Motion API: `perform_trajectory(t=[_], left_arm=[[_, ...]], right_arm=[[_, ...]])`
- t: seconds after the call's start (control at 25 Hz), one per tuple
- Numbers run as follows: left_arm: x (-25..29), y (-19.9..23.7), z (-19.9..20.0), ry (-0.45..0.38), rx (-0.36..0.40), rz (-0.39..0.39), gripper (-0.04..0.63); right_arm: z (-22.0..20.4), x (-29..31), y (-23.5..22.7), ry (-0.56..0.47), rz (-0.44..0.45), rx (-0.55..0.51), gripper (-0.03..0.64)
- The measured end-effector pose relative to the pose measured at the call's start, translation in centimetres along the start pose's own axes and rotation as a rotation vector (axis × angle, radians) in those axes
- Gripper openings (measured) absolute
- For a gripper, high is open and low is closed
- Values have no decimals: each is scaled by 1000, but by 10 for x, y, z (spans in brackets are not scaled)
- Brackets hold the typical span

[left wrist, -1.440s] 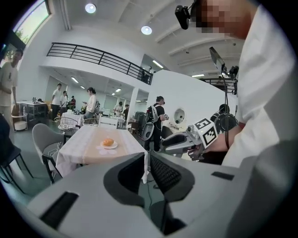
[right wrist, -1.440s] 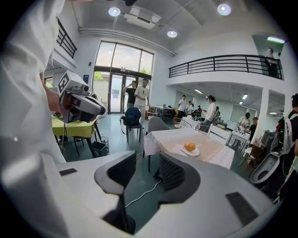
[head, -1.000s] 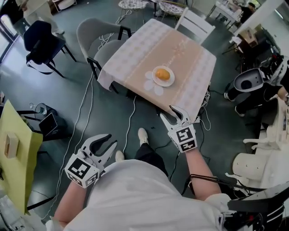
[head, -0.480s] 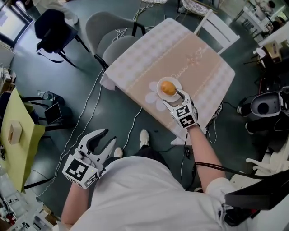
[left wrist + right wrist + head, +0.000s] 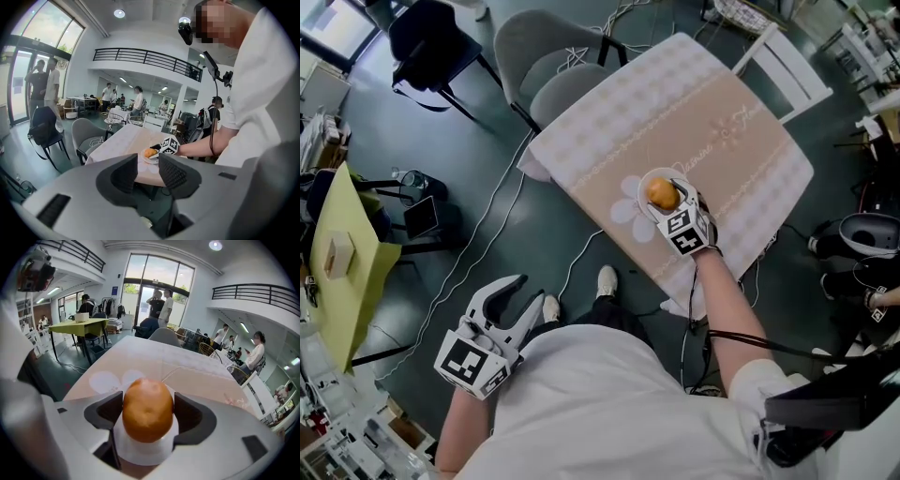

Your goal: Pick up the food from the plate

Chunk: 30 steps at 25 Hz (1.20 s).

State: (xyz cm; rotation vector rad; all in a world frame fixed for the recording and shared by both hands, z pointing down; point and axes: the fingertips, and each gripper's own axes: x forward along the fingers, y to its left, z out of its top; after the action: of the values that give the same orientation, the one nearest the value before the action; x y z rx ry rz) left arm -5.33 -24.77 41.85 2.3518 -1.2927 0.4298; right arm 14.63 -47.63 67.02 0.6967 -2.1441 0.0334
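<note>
A round orange-brown piece of food (image 5: 660, 192) (image 5: 147, 408) sits on a small white plate (image 5: 649, 178) (image 5: 140, 451) near the front edge of a table with a beige checked cloth (image 5: 694, 103). My right gripper (image 5: 667, 199) (image 5: 147, 412) straddles the food. Its jaws are opening, and one pad (image 5: 110, 411) stands close on each side of the food without squeezing it. My left gripper (image 5: 525, 295) (image 5: 147, 173) hangs low at my left side, away from the table, open and holding nothing. The left gripper view shows the food (image 5: 150, 152) far off.
Two grey chairs (image 5: 553, 66) stand at the table's left and a white chair (image 5: 787, 66) at its far right. A yellow table (image 5: 337, 253) is at the left. Cables trail over the floor (image 5: 497, 225). People stand in the hall behind.
My right gripper has travelled from below the table's front edge up to the plate. It now has the food between its jaws, which have spread wider. The left gripper has stayed put.
</note>
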Motion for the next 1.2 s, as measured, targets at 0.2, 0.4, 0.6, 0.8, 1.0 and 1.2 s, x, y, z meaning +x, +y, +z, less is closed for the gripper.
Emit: perform_trajectory(t=[0.2, 0.4, 0.6, 0.8, 1.0, 1.2], left_arm=[[5, 2, 3, 8, -9, 17, 133], [5, 4, 5, 2, -2, 8, 133], [-3, 5, 5, -20, 19, -30, 133], [-19, 8, 3, -47, 41, -101, 132], [-44, 12, -6, -75, 69, -166, 128], [-80, 20, -19, -91, 104, -219, 69]], right_arm=[[-2, 2, -4, -19, 11, 20, 348], [4, -7, -4, -50, 20, 54, 345], [15, -28, 5, -66, -7, 80, 345], [35, -64, 25, -92, -54, 135, 345], [65, -104, 56, -140, -107, 159, 345], [94, -145, 97, -176, -159, 187, 345]])
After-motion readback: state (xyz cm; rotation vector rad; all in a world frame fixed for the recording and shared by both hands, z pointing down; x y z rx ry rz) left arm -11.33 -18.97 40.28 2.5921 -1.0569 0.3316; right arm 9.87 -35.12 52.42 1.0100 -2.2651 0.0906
